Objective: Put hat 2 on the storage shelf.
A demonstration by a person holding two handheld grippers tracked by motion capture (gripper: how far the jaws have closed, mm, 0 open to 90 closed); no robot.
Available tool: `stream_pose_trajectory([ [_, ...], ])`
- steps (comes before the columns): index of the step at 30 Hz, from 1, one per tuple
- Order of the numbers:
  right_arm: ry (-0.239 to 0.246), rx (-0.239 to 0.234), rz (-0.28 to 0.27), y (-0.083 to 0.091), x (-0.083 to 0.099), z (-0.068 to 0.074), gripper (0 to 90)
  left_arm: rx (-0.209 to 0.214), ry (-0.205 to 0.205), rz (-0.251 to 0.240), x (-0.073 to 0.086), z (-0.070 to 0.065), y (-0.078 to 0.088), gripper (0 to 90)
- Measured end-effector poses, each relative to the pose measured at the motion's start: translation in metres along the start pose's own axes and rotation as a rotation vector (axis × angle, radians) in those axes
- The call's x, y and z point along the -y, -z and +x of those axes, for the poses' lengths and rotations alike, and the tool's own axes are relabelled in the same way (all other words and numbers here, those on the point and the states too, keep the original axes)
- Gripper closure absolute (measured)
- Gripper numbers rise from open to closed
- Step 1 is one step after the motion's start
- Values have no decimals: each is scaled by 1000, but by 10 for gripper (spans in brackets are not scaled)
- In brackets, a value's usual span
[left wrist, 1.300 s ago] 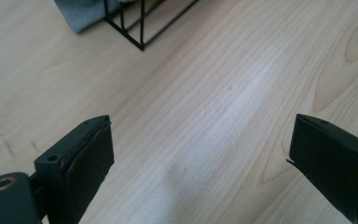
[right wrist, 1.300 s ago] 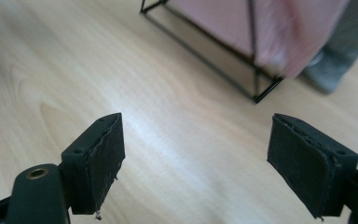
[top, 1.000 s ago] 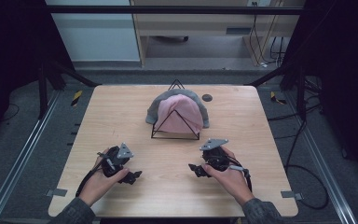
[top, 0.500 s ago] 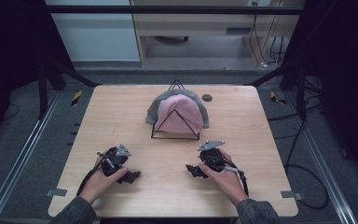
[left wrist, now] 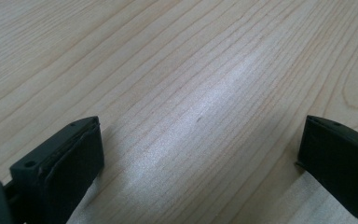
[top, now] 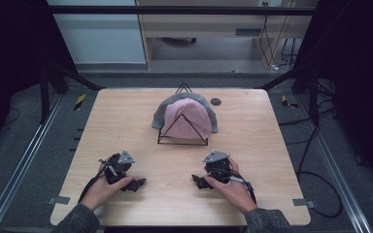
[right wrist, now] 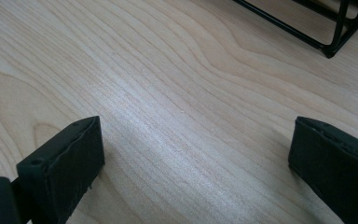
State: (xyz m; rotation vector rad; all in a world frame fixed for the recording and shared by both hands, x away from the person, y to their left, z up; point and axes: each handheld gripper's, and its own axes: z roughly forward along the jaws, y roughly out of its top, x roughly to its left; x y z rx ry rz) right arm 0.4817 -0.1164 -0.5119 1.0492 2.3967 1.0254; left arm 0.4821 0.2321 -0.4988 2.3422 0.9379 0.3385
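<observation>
Here, wire stand (right wrist: 335, 28) beyond right gripper (right wrist: 196, 163) fingers (right wrist: 65, 168)

Both grippers, left (top: 135, 184) and right (top: 199, 181), are black with grey three-cornered top plates (black cables trailing); the person's sleeves (top: 267, 224) are grey.

One wooden table (top: 126, 121), one black wire rack (top: 182, 141), one pink cloth (top: 189, 116), one grey cloth (top: 158, 116), one dark round disc (top: 215, 101), two hand-held grippers, left gripper (top: 135, 185), right gripper (top: 199, 182), two hands.
</observation>
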Motion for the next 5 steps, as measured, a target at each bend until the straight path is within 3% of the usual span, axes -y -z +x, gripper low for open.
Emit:
stream_pose_trajectory([
  [5, 0, 0, 0, 0, 0, 0, 36, -2, 3, 4, 0, -1, 0, 0],
])
